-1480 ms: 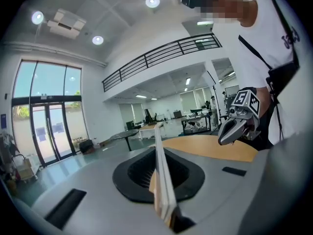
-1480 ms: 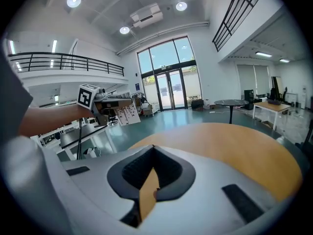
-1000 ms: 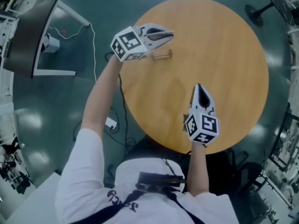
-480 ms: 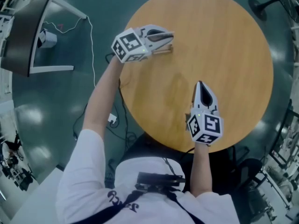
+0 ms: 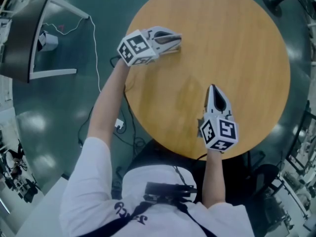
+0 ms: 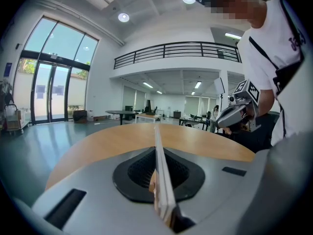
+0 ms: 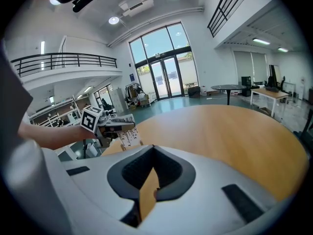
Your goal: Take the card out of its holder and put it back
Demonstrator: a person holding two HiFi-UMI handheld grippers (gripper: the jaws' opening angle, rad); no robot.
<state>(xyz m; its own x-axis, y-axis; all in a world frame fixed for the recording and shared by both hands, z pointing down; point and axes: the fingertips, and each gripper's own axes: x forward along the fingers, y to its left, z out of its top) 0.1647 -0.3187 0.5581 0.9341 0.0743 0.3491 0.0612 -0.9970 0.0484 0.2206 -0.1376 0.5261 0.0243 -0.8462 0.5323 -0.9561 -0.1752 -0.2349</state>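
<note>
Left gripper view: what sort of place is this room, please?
Probably the open hall of an office or laboratory building. Tall glass entrance doors stand at the left, an upper gallery with a black metal railing runs across, and work tables stand far off on the glossy teal floor.

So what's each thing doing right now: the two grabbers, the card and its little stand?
left gripper: shut on the card.
right gripper: shut, empty, over the table.
card: upright, pinched, bottom edge down at the holder; fully in or not, can't tell.
holder: standing on the table, under the card.
</note>
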